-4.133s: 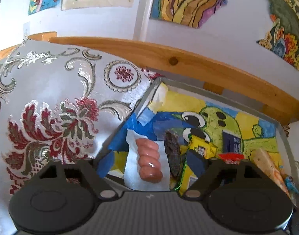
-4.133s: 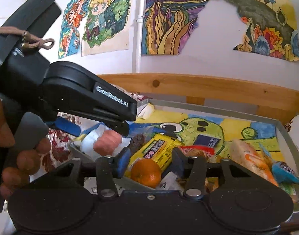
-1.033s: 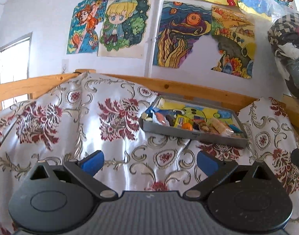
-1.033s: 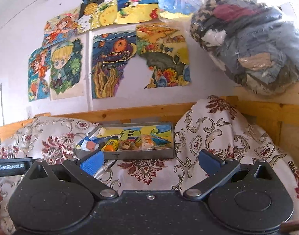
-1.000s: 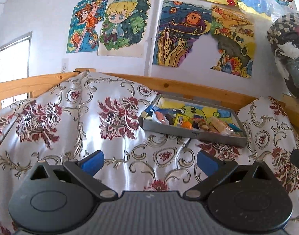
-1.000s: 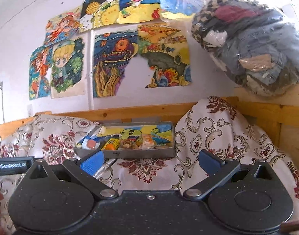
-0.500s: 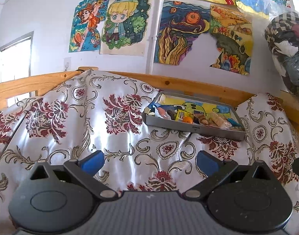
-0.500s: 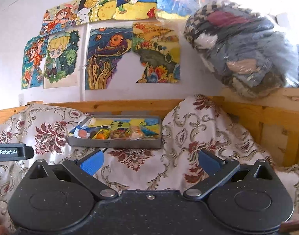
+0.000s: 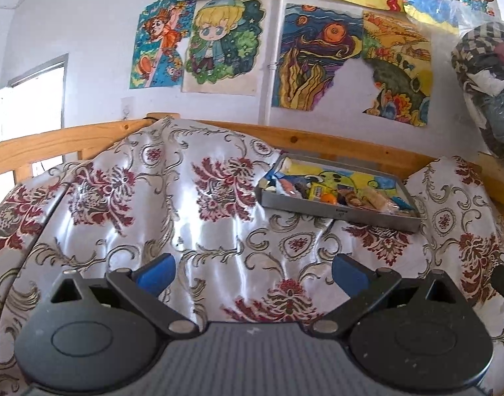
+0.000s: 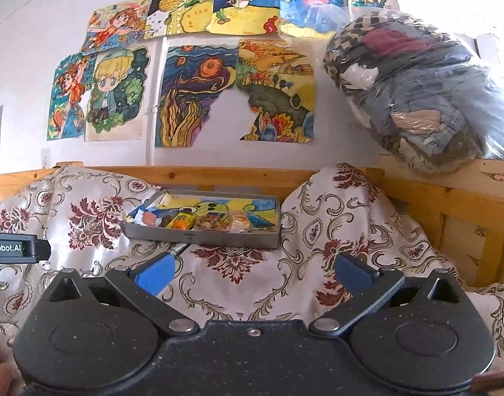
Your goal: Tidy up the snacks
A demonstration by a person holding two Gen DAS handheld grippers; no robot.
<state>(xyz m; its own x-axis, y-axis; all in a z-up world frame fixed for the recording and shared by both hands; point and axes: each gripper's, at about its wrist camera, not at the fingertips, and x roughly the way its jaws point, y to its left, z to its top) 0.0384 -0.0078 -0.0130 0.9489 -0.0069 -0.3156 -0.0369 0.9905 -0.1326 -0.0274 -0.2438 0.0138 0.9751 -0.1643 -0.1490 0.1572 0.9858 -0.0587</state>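
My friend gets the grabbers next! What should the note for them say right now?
Left gripper: open, holding nothing, held back above the flowered cloth.
Right gripper: open, holding nothing, also well short of the tray.
Grey tray sits on the cloth by the wooden rail. Inside along its front: wrapped sausage at the left end, yellow packet, orange, clear-wrapped snacks to the right.
Done: no snacks show loose on the cloth.
Left: probably nothing; check for strays out of view.
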